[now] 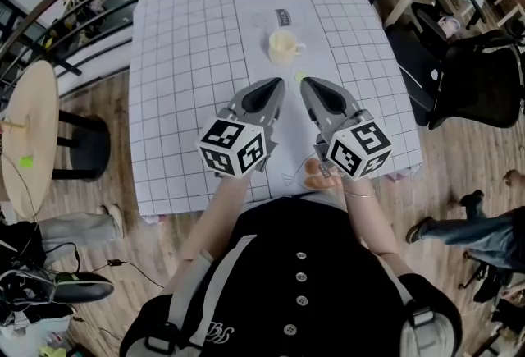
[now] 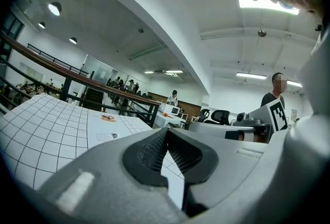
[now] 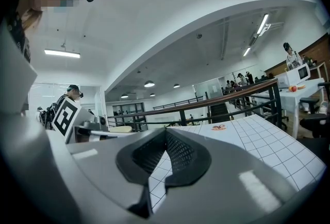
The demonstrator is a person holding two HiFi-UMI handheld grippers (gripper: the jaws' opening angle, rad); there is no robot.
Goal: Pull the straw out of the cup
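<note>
First the counter (image 1: 180, 60), wide and flat, under a white cloth ruled in thin dark squares, matte and smooth. Above its near half, the left gripper (image 1: 277, 84) and the right gripper (image 1: 305, 84): grey hard plastic shells tapering to a point, side by side, aimed level toward the far edge. Fingers (image 2: 149, 153) of the left pressed together, dark ribbed pad against pad, nothing between. Same on the right, fingers (image 3: 181, 152) closed tip to tip and empty. A little ahead of both tips and apart from them, the cup (image 1: 283, 46): small, round, cream-coloured, upright, with a handle on its right. Looks like glazed ceramic, so probably heavy enough to stay in place, yet smooth and able to slide on the cloth. Straw too thin to pick out in the cup from the head view. Only a small pale green speck (image 1: 299, 77) on the cloth between cup and right gripper, impossible to say whether part of the straw. Judged as a light, hollow tube, slippery and easy to crush. Best taken near its upper end, above the rim, with a gentle pinch, then drawn along its own line, the other gripper steadying the cup.
</note>
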